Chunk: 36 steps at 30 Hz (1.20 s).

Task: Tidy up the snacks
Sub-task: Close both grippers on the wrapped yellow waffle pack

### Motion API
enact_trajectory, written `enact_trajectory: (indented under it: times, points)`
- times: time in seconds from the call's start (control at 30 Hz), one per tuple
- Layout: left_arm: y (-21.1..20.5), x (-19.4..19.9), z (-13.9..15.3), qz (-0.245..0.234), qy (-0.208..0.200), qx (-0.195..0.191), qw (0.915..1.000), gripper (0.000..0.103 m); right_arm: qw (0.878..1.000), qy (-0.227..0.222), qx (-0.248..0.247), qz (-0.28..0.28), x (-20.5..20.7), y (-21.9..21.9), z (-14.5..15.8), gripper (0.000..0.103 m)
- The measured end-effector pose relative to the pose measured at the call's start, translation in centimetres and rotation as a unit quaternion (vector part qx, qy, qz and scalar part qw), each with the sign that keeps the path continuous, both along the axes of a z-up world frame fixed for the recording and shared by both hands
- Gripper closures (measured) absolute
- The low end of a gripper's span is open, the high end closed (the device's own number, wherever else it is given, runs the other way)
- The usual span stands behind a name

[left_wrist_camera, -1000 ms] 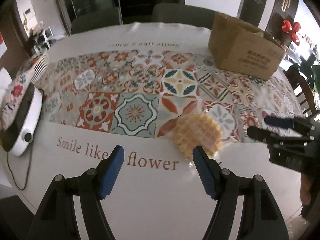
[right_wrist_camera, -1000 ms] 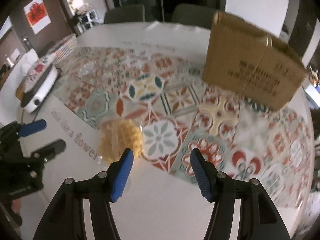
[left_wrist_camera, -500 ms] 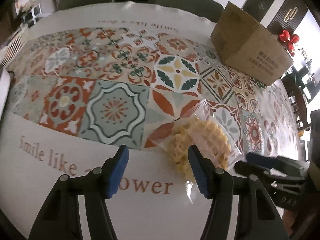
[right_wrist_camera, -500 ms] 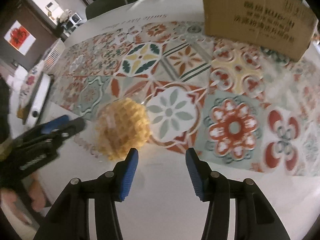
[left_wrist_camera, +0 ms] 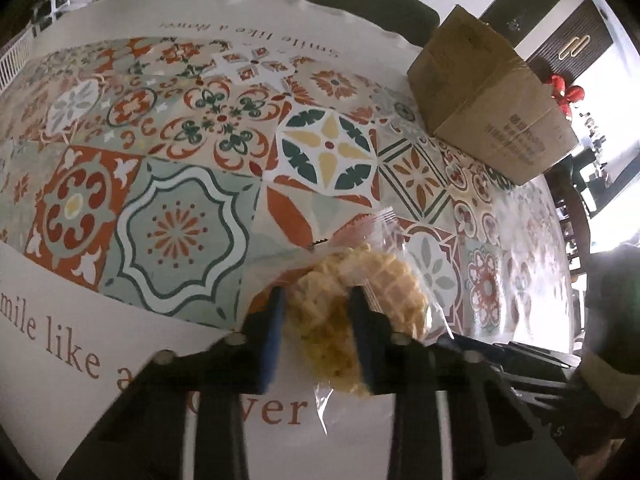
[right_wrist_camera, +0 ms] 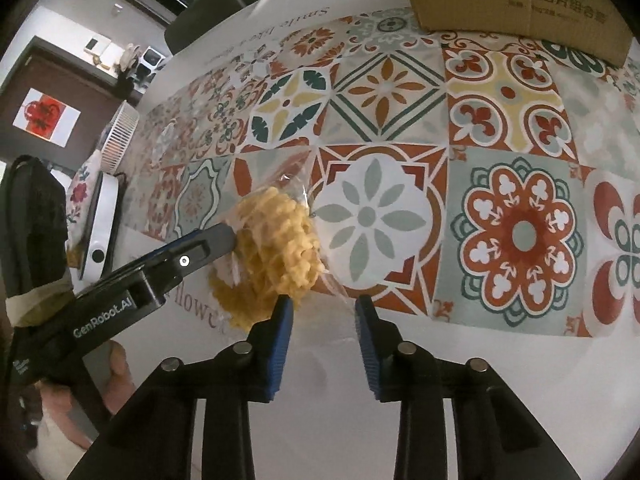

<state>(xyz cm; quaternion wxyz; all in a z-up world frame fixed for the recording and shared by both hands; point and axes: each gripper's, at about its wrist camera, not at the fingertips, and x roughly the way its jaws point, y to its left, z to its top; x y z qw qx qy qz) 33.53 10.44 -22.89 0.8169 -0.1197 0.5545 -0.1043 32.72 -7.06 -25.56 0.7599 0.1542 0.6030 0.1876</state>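
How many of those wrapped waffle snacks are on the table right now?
1. The wrapped waffle snack lies near the table's front edge, on the patterned tablecloth by the printed lettering. More may be hidden inside the cardboard box at the far right.

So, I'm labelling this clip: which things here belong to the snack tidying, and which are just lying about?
Job:
- bagged waffle snack
- cardboard box
- left gripper, closing on the snack
- right gripper, closing beside it

Lying about:
- white appliance
- patterned tablecloth

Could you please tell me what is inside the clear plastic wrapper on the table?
The clear plastic wrapper holds round, golden, grid-patterned waffle biscuits. Their number is unclear: they overlap, and the left tool covers part of them.
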Motion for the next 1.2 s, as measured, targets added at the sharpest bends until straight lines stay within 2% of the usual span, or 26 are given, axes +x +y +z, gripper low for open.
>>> enact_trajectory:
  times: [0.13,0.2,0.23,0.27,0.53,0.8,1.03,1.2]
  points:
    - [-0.2,-0.1,0.3,-0.007,-0.007,0.011,0.9999,0.090,1.000,-0.005,0.000,0.000,0.1,-0.1,0.0,0.083]
    - [-0.2,-0.2,0.5,-0.011,-0.011,0.012,0.9998,0.099,1.000,-0.012,-0.004,0.004,0.1,-0.2,0.4,0.086]
    - [-0.2,-0.3,0.5,-0.015,-0.010,0.006,0.9998,0.100,1.000,-0.017,-0.006,0.007,0.1,-0.1,0.6,0.089]
    - [-0.3,-0.3,0.5,-0.017,-0.007,-0.001,0.9998,0.101,1.000,-0.020,-0.005,0.013,0.1,0.1,0.8,0.096]
    - [-0.7,-1.0,0.9,-0.019,-0.008,-0.003,0.9998,0.101,0.998,-0.043,-0.010,0.041,-0.4,0.6,2.0,0.097]
    - [-0.7,-2.6,2.4,-0.022,-0.021,0.029,0.9991,0.101,0.994,-0.089,-0.021,0.054,-1.2,0.5,4.8,0.099]
    - [-1.6,-3.1,5.8,-0.025,-0.045,0.007,0.9987,0.101,0.989,-0.136,-0.003,0.057,-1.6,-0.1,8.7,0.100]
    - [-3.0,-2.8,8.0,-0.036,-0.060,0.013,0.9975,0.098,0.985,-0.168,-0.005,0.045,-1.7,-1.1,11.3,0.100]
